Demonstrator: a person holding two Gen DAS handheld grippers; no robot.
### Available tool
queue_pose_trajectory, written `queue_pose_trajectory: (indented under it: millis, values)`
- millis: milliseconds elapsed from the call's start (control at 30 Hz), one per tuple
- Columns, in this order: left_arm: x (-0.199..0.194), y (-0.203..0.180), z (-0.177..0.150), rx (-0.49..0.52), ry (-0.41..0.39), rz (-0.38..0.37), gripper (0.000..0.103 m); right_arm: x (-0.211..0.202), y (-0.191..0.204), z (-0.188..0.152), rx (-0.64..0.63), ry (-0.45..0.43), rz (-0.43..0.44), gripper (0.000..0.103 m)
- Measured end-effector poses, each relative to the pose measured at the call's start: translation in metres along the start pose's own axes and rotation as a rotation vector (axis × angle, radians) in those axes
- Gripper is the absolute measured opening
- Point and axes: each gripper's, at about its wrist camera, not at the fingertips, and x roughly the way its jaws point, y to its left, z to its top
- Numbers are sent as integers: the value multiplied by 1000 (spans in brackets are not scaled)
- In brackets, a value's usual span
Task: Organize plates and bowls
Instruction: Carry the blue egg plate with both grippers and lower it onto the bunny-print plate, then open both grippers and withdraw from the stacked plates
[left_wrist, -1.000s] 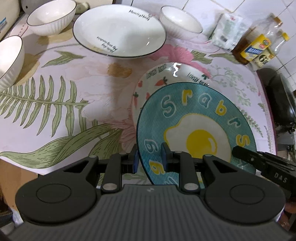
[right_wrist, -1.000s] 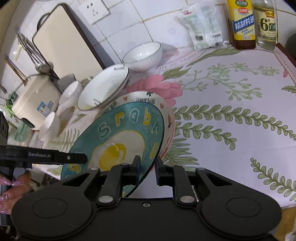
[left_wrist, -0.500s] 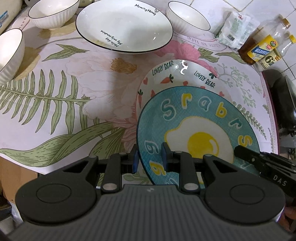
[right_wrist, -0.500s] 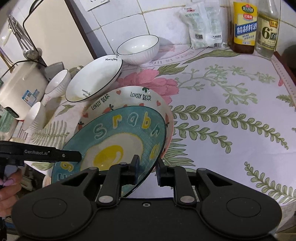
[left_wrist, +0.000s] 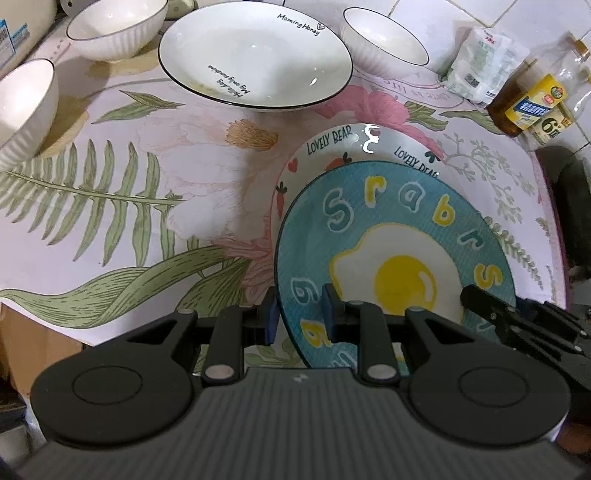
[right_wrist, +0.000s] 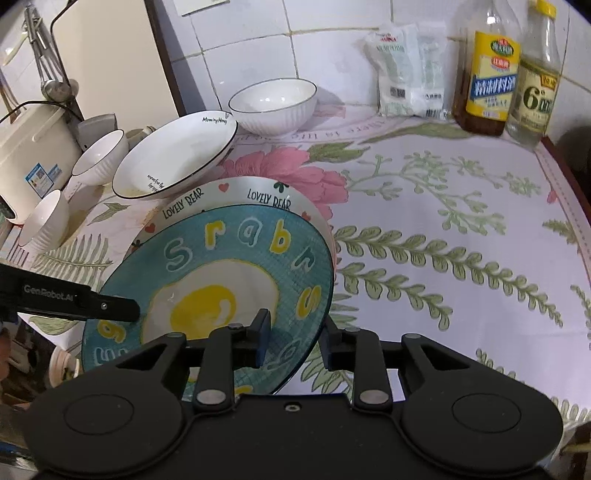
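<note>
My left tongs grip the near-left rim of the blue egg plate, which sits tilted at the bench's front edge, overlapping the Lovely Bear plate beneath it. My right tongs are closed on the same plate's near-right rim. Along the bench's far edge stand three white ribbed bowls, the nearest-left one by the left edge, and the wide black-rimmed bowl.

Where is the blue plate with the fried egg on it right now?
The blue egg plate is gripped at its near rim by the left gripper and right gripper, over the Lovely Bear plate.
</note>
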Motion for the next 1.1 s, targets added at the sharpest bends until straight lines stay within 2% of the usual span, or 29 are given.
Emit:
queue_pose_trajectory:
  millis: [300,533,767,867,1100]
  values:
    - [2,-21,-2,-7,-54,134,25,11,1,-6,-56,-96,-31,38]
    - [1,-22,-3,-12,-81,161,26,17,1,-7,-97,-143,-40,39]
    - [-22,-17,-10,-6,-110,110,27,6,2,-10,-119,-177,-42,39]
    - [-39,-14,-15,2,-129,77,27,-11,6,-11,-139,-181,-41,39]
    - [-89,-10,-22,47,-197,18,28,-71,19,-5,-142,-216,32,39]
